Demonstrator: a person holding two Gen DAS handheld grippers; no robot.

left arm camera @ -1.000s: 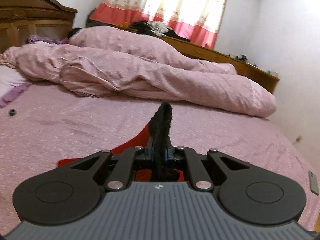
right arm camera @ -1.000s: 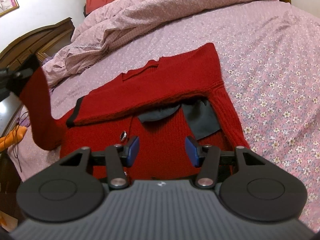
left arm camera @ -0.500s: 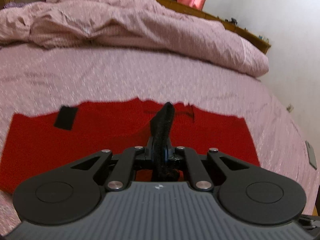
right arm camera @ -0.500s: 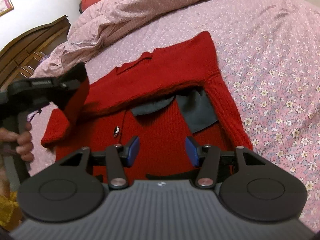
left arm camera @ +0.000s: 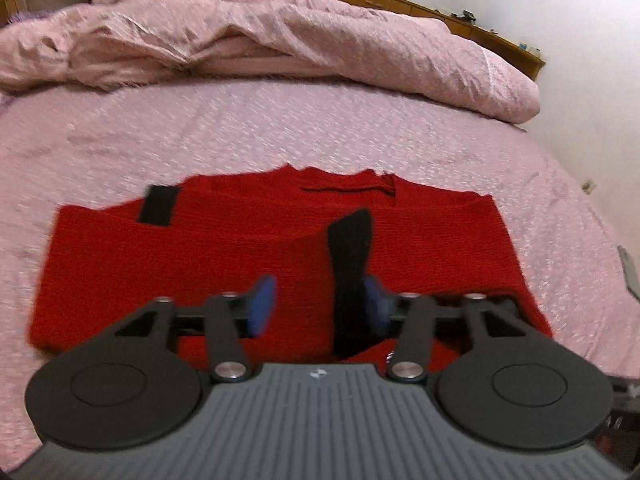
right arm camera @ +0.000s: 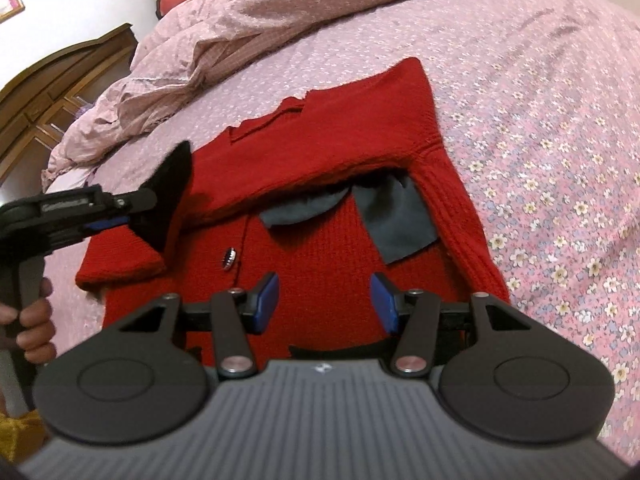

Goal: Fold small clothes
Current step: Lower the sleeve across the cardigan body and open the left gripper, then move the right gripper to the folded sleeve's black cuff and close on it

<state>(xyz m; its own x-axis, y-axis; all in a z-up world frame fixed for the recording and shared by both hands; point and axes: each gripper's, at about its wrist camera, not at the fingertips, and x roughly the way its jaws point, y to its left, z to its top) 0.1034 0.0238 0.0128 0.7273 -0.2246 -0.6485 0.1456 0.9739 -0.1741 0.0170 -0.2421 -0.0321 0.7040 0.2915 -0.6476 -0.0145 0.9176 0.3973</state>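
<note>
The red sweater (right arm camera: 320, 184) lay flat on the pink bed (right arm camera: 540, 80), one sleeve folded across it. The left claw (left arm camera: 320, 306) stood wide, and the black cuff (left arm camera: 350, 256) leaned on its right finger. The right claw (right arm camera: 324, 300) hung wide above the sweater, holding nothing

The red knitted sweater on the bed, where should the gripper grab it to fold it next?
Probably the ribbed side edge of the red knitted sweater, beside the grey patch. Come from the right, low over the pink flowered bedsheet: that edge lies flat and free there, nearest the open right gripper.
</note>
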